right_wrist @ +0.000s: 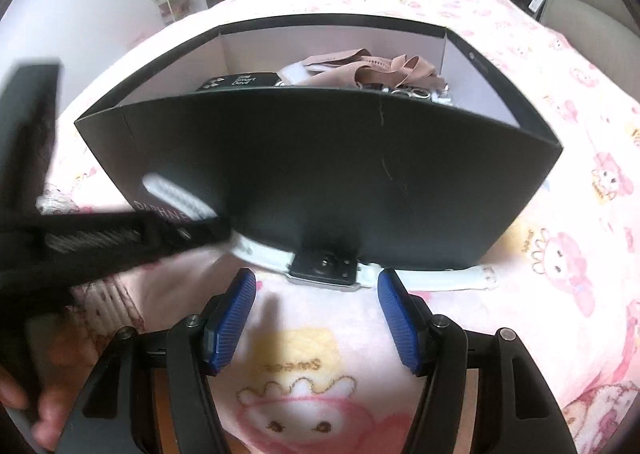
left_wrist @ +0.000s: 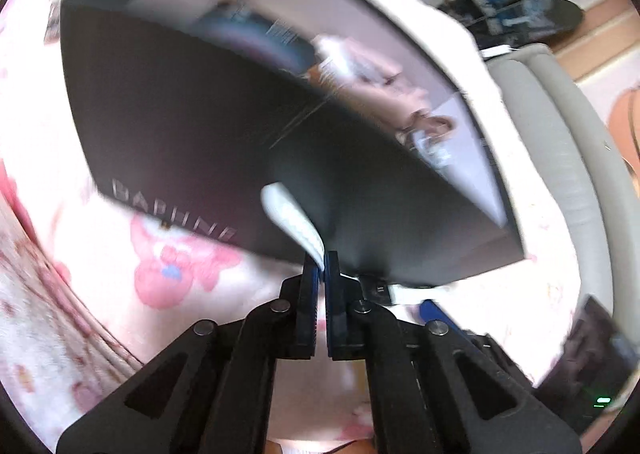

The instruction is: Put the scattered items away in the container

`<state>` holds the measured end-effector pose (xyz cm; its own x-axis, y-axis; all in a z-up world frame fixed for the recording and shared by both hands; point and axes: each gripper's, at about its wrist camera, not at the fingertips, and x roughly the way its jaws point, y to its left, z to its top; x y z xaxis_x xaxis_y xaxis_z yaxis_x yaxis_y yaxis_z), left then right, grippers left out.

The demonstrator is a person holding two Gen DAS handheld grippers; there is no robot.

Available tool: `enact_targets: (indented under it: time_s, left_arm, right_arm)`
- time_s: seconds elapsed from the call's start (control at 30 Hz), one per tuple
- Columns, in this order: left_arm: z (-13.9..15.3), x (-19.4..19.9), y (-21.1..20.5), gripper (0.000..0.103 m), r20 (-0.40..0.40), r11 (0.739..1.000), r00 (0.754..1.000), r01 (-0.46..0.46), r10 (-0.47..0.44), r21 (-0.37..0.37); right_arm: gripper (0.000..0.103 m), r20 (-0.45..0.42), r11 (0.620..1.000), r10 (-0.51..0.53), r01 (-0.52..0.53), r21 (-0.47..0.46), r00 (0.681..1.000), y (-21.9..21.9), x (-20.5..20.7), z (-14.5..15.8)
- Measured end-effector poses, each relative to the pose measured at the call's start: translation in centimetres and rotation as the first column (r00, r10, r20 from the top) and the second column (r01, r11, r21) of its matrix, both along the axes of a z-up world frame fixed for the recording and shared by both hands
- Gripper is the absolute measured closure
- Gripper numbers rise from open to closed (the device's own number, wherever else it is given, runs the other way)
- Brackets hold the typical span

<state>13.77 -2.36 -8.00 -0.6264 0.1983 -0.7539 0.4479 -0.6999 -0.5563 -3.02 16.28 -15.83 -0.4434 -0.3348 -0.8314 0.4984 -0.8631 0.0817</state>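
The left gripper has its jaws pinched on a white strap against the black box. The right gripper hangs with jaws wide apart just before a white watch lying on the bed at the box's foot.

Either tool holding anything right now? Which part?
Left tool is shut on the white strap of the smartwatch, near the strap's end. Right tool is open, empty.
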Motion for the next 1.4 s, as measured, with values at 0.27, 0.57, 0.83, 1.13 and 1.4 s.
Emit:
enact_targets:
  time_s: [0.27, 0.57, 0.83, 1.13, 1.4]
  left_arm:
    - [2.8, -12.0, 5.1, 0.103, -0.112, 0.986, 0.982, 0.143, -0.151, -0.084]
    - [2.5, -17.3, 9.7, 0.101, -0.141, 0.931, 0.928, 0.32, -0.346, -0.176]
    - [-4.2, -21.0, 10.3, 0.099, -0.03, 0.906, 0.906, 0.423, -0.422, -0.001]
    - [-6.2, -19.6, 5.5, 0.082, -0.069, 0.957, 0.966, 0.255, -0.248, 0.141]
    - [-10.6, -19.1, 6.1, 0.08, 0.074, 0.965, 0.971, 0.215, -0.228, 0.152]
  right_arm:
    - [0.042, -0.121, 0.993, 0.071, -0.081, -0.087, 0.99, -2.4, 3.2, 3.4]
    - [0.061, -0.163, 0.918, 0.03, -0.091, -0.386, 0.986, -3.1, 0.4, 5.6]
    - [0.094, 0.102, 0.91, -0.121, 0.152, -0.386, 0.987, 1.7, -2.4, -1.6]
    - [0.095, 0.147, 0.915, -0.199, 0.237, -0.327, 0.969, 2.3, -2.3, -2.9]
    - [0.094, 0.216, 0.88, -0.247, 0.312, -0.358, 0.945, 4.0, -2.0, -3.0]
